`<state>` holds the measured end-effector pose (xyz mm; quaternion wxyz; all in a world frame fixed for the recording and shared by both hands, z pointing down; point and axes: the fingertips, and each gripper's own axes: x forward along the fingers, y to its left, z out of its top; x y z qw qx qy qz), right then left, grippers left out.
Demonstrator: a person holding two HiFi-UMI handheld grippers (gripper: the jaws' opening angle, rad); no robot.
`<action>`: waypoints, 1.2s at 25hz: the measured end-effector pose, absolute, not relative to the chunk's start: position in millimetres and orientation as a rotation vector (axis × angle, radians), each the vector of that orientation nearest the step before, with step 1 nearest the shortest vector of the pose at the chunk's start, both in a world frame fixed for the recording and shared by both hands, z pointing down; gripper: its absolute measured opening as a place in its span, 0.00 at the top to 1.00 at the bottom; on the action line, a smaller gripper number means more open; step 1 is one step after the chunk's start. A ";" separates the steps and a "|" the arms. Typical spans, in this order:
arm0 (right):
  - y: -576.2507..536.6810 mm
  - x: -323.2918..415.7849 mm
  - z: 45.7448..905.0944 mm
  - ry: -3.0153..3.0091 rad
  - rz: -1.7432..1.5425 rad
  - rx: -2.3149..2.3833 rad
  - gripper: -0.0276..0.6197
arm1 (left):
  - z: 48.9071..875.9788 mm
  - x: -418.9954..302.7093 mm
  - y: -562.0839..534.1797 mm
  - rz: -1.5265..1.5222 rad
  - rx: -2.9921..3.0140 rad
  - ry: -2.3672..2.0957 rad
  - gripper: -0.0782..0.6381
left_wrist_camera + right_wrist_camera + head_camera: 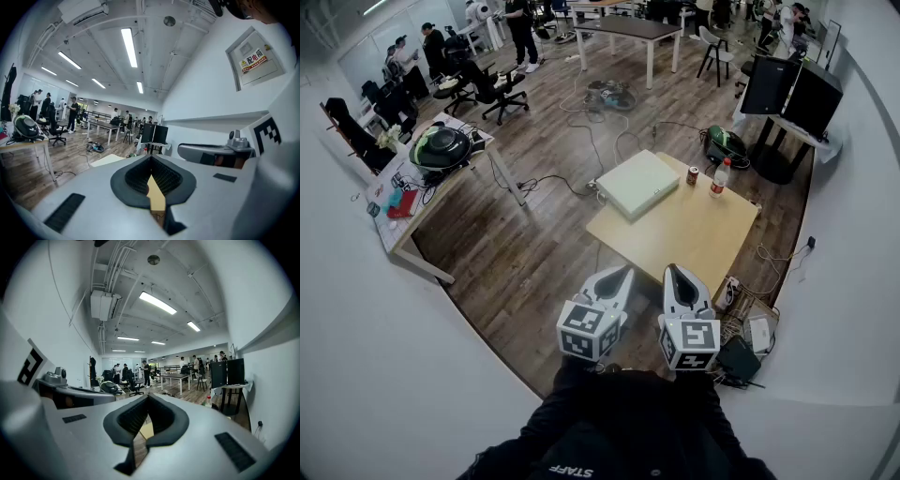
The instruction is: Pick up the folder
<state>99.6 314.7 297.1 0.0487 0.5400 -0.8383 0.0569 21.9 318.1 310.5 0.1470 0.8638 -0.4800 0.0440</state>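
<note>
- Both the left claw (624, 275) and right claw (673, 273) are pinched together, empty.
- Folder (637, 183) lies untouched on the counter (694, 239) well ahead; whole pickup remains.

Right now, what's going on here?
A person stands at a wooden table with a gripper in each hand. The left gripper and the right gripper are both shut and empty, held side by side short of the table's near edge. The white folder lies flat on the far left corner of the table, untouched, with a can and a bottle standing to its right. The pickup has not started yet.
</note>
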 end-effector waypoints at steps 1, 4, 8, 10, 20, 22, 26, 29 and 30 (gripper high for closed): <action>315.7 98.5 296.3 -2.554 0.169 1.643 0.92 | 311.0 21.5 319.1 0.128 2.487 -1.378 0.84; 317.5 95.1 294.3 -2.551 0.161 1.639 0.92 | 313.0 20.5 321.4 0.133 2.493 -1.368 0.84; 319.3 89.2 294.6 -2.569 0.176 1.624 0.92 | 313.7 18.1 322.3 0.131 2.491 -1.365 0.84; 320.1 84.1 294.6 -2.576 0.174 1.610 0.92 | 314.3 15.9 322.2 0.129 2.490 -1.360 0.84; 319.5 67.7 312.8 -2.561 0.213 1.586 0.92 | 333.1 2.4 321.3 0.130 2.463 -1.334 0.84; 320.5 59.0 321.2 -2.546 0.225 1.566 0.92 | 339.3 -3.4 321.7 0.123 2.454 -1.327 0.84; 322.6 42.8 335.1 -2.513 0.253 1.535 0.92 | 352.4 -20.8 323.9 0.122 2.426 -1.326 0.84; 324.8 25.7 341.3 -2.510 0.259 1.508 0.92 | 361.1 -42.0 325.1 0.129 2.392 -1.335 0.84; 325.8 19.7 344.6 -2.508 0.262 1.497 0.92 | 365.0 -48.9 325.4 0.134 2.379 -1.339 0.84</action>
